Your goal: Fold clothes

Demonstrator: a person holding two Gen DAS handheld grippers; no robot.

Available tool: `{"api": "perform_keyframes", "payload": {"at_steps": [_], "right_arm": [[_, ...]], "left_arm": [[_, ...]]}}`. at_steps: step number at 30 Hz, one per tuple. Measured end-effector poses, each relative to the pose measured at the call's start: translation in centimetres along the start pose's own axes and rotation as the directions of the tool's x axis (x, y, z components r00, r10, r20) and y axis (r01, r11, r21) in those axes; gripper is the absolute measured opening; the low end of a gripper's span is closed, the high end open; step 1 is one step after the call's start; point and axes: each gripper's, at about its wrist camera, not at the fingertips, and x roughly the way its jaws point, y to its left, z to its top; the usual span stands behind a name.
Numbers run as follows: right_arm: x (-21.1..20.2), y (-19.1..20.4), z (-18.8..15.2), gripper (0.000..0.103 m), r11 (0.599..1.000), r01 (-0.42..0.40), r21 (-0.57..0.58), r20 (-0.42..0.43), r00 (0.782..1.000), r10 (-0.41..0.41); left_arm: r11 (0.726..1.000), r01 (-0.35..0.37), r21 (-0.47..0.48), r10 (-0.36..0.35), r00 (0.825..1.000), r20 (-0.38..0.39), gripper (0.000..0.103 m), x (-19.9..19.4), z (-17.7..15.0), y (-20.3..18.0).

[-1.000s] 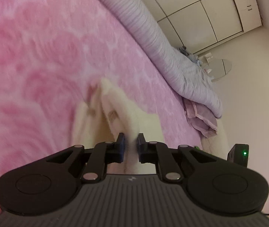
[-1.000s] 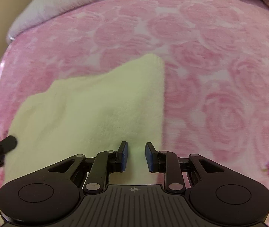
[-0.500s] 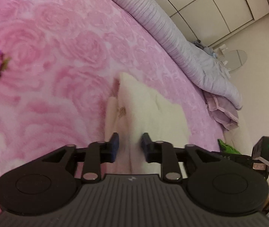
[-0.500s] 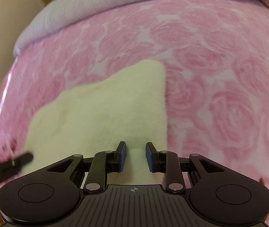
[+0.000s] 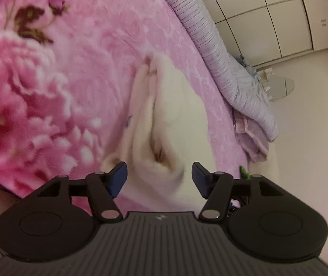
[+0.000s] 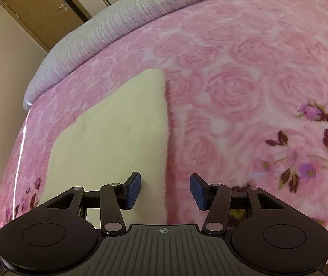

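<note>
Right wrist, cream garment (image 6: 118, 138), possibly unlabelled

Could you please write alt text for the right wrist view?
The open right gripper hovers over the right edge of a folded cream garment lying flat on a pink rose-patterned blanket; a grey striped quilt lies behind.

Bed's pink rose blanket (image 6: 244, 73), folded cream garment (image 6: 118, 133), lavender quilt (image 6: 122, 25)
</note>
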Motion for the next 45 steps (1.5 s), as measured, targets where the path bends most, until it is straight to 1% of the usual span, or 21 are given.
{"api": "perform_keyframes", "payload": {"at_steps": [1,3,6,10,12,13,14,17,19,22,25,28,30,31,32,33,35,36,41,43,45], "right_arm": [[0.0,0.1,0.0,0.051,1.0,0.005,0.002,-0.002,1.0,-0.005],[0.0,0.4,0.0,0.051,1.0,0.005,0.01,-0.009,1.0,-0.004],[0.0,1.4,-0.7,0.051,0.999,-0.003,-0.037,-0.006,1.0,0.003],[0.8,2.9,-1.8,0.051,0.991,0.029,-0.131,0.003,1.0,-0.028],[1.2,3.1,-2.3,0.051,0.982,0.055,-0.178,0.022,0.998,-0.052],[1.3,3.1,-2.6,0.051,0.978,0.066,-0.2,0.033,0.998,-0.061],[1.5,3.2,-2.9,0.051,0.972,0.077,-0.221,0.045,0.997,-0.069],[0.7,3.3,-2.7,0.051,0.961,0.093,-0.26,0.061,0.995,-0.079],[-0.6,3.6,-2.5,0.051,0.956,0.085,-0.281,0.089,0.994,-0.062],[-1.7,4.7,-3.0,0.051,0.936,0.071,-0.346,0.13,0.991,-0.028],[-1.6,5.5,-4.1,0.051,0.921,0.08,-0.382,0.152,0.988,-0.023],[-1.4,5.8,-5.4,0.05,0.91,0.088,-0.404,0.169,0.985,-0.02],[-1.1,5.9,-6.3,0.05,0.904,0.089,-0.418,0.173,0.985,-0.016],[-0.8,5.9,-6.7,0.05,0.902,0.087,-0.423,0.159,0.987,-0.021],[-0.2,5.8,-6.9,0.05,0.905,0.085,-0.417,0.137,0.99,-0.029],[0.1,5.6,-6.9,0.05,0.914,0.086,-0.397,0.128,0.991,-0.037],[0.3,5.6,-6.8,0.05,0.921,0.087,-0.38,0.118,0.992,-0.045],[0.4,5.7,-6.7,0.05,0.918,0.091,-0.386,0.115,0.992,-0.05],[0.4,5.8,-6.5,0.05,0.918,0.094,-0.386,0.108,0.993,-0.057],[0.3,5.7,-6.4,0.05,0.92,0.093,-0.38,0.109,0.992,-0.056],[-0.1,5.7,-6.3,0.05,0.925,0.089,-0.37,0.118,0.992,-0.048]], "left_arm": [[1.0,-0.011,0.01,0.011,1.0,0.007,0.029,0.2,0.0,0.0],[0.998,-0.05,0.04,0.049,0.998,0.026,0.02,0.3,-0.2,-0.1],[0.99,-0.098,0.106,0.091,0.993,0.074,0.018,-0.8,-0.9,-0.4],[0.975,-0.166,0.146,0.153,0.983,0.098,0.018,-0.4,-1.5,0.1],[0.961,-0.207,0.181,0.192,0.976,0.098,0.025,0.8,-1.9,0.5],[0.958,-0.222,0.18,0.206,0.973,0.103,0.029,1.2,-2.0,0.7],[0.957,-0.228,0.177,0.213,0.972,0.103,0.029,1.1,-2.0,0.6],[0.944,-0.241,0.226,0.226,0.97,0.09,0.027,0.0,-1.3,-1.0],[0.928,-0.247,0.277,0.222,0.968,0.119,0.024,-0.6,-1.1,-2.4],[0.9,-0.258,0.353,0.212,0.964,0.163,0.023,-1.7,-0.8,-4.6],[0.864,-0.27,0.425,0.199,0.958,0.205,0.023,-2.7,-0.5,-6.7],[0.824,-0.28,0.492,0.211,0.958,0.193,0.022,-0.8,-0.9,-7.9],[0.797,-0.319,0.512,0.256,0.948,0.191,0.022,0.9,-1.5,-7.7],[0.792,-0.334,0.511,0.277,0.943,0.187,0.022,1.6,-1.6,-7.4],[0.796,-0.346,0.497,0.296,0.938,0.179,0.027,2.1,-1.7,-6.8],[0.799,-0.358,0.483,0.316,0.933,0.169,0.028,2.7,-1.7,-6.2],[0.824,-0.352,0.445,0.31,0.936,0.166,0.028,2.7,-1.7,-5.3],[0.827,-0.348,0.441,0.307,0.938,0.164,0.028,2.5,-1.7,-5.2],[0.816,-0.355,0.457,0.313,0.935,0.169,0.028,2.3,-2.0,-5.5],[0.815,-0.355,0.457,0.31,0.935,0.174,0.025,1.9,-2.1,-6.0],[0.814,-0.356,0.459,0.298,0.934,0.197,0.019,1.5,-2.0,-6.7]]}}
